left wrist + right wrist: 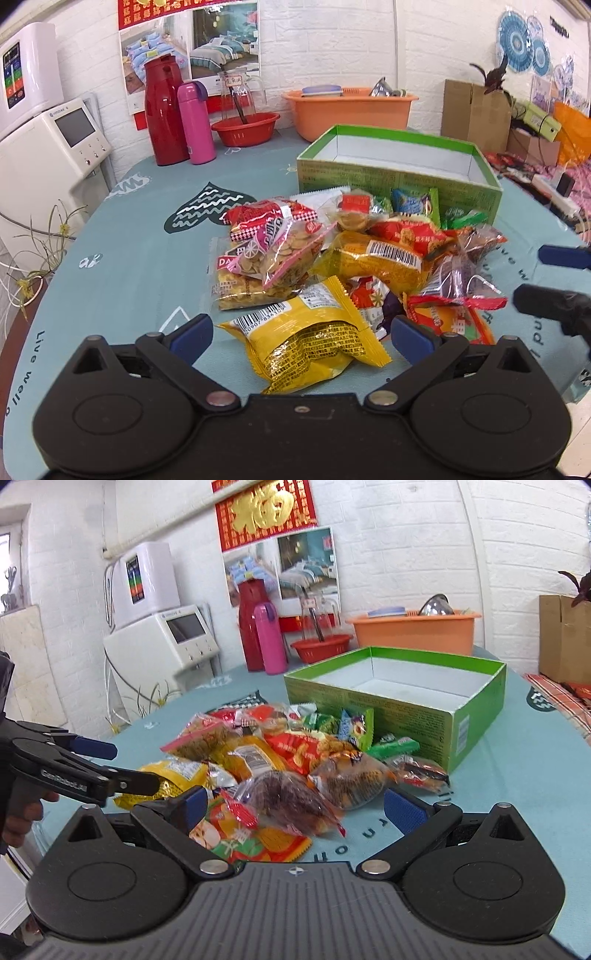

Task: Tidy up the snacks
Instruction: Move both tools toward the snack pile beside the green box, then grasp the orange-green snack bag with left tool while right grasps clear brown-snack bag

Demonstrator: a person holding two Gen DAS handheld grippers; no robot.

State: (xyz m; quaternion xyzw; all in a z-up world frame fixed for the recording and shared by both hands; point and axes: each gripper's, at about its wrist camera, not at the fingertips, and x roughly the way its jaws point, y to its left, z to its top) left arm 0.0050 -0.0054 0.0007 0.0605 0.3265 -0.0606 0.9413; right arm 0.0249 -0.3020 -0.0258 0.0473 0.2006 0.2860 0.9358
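We hold both grippers spread wide and empty, the left gripper (301, 334) over the yellow packet (306, 345), the right gripper (295, 806) over the snacks (295, 760) heaped mid-table against the empty box (402, 701), ready for loading.

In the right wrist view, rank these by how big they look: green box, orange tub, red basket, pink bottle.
1. Green box, clearly largest, though it is also nearest.
2. Orange tub.
3. Red basket and pink bottle look alike in area, one wide, one tall; no ranking.
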